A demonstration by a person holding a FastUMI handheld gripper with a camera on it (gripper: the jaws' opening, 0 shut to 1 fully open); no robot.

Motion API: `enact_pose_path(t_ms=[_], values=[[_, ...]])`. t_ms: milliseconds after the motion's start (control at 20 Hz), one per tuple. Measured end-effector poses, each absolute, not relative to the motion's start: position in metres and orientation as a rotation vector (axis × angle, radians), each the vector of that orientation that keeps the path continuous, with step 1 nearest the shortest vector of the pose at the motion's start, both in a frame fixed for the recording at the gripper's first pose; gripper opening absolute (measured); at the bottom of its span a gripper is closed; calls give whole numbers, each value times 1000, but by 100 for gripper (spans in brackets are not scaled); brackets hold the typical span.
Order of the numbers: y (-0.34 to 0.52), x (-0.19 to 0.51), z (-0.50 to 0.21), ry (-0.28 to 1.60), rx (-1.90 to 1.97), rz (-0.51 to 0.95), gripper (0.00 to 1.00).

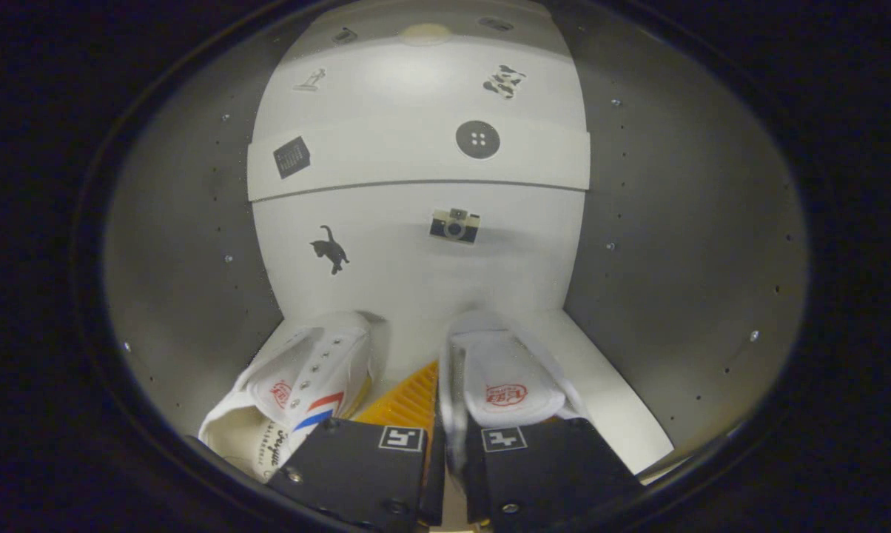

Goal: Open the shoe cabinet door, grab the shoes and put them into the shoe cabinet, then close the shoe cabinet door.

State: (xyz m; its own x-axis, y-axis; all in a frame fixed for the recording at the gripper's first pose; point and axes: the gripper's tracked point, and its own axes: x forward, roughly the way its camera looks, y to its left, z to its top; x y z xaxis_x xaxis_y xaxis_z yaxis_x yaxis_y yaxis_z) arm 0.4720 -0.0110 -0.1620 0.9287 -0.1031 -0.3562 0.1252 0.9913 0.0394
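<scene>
The fingers (pixel 445 451) are nearly closed, pinching the side wall of the right shoe (pixel 501 377) to set it inside the cabinet (pixel 682 244). The left shoe (pixel 297 392) lies beside it, tipped over.

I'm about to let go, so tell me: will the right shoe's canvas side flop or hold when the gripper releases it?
The right shoe probably sags a little: its thin wall bends where the gripper pinches it. It likely stays upright, sitting flat on the cabinet floor.
</scene>
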Motion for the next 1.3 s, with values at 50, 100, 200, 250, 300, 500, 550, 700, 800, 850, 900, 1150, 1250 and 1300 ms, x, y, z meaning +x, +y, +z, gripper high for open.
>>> enact_pose_path(t_ms=[50,100,200,250,300,500,550,700,800,850,900,1150,1250,1300], values=[[-12,471,-163,369,59,-123,17],[-12,469,-163,375,61,-120,19],[-12,461,-163,390,64,-104,27],[-11,457,-160,387,48,-95,31],[-12,452,-157,373,45,-95,42],[-4,424,-144,338,79,-70,65],[-4,416,-140,326,78,-72,71],[-9,389,-118,251,42,-92,78],[-6,369,-110,217,24,-94,86],[-2,358,-106,209,29,-88,93],[0,347,-104,208,30,-88,100],[14,293,-98,188,33,-78,100],[24,264,-95,184,39,-56,100],[28,249,-92,180,44,-44,100]])
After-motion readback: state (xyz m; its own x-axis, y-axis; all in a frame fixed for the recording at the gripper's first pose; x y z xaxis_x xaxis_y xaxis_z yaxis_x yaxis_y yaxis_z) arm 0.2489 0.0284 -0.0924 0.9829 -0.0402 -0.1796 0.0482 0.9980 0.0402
